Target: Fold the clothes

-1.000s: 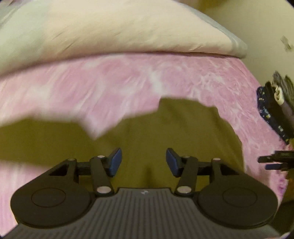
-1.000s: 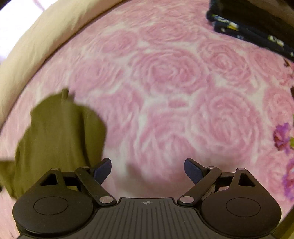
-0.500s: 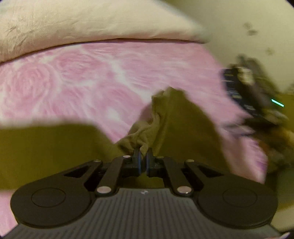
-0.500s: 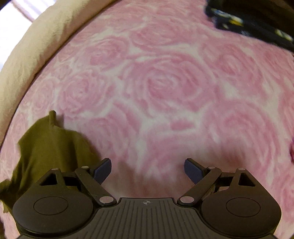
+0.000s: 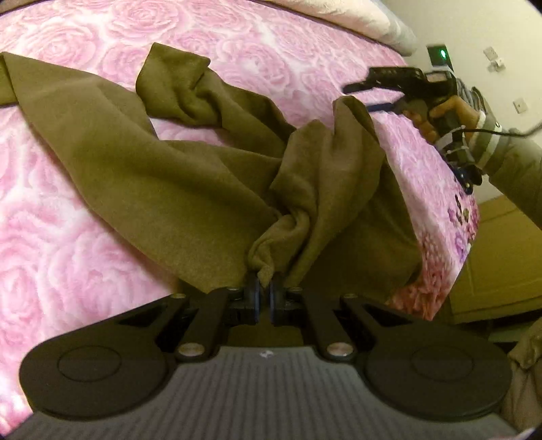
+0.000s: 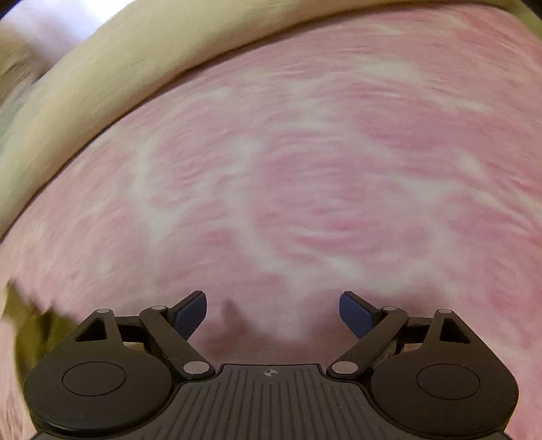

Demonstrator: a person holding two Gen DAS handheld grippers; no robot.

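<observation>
Ahead of the camera and to either side spreads a pink rose-patterned bedspread [image 5: 61, 216], running to a cream pillow [image 5: 355, 18] at the far edge. Off to the right stands a beige wall [image 5: 474, 30] with a green-lit switch [image 5: 440, 54] (small, glowing), and lower down a yellowish cabinet [image 5: 498, 257].

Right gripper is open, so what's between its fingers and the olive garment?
Only bare pink rose-print bedspread, seen in the blurred right wrist view. The right gripper holds nothing; the olive garment shows just at the lower left edge, beside its left finger.
</observation>
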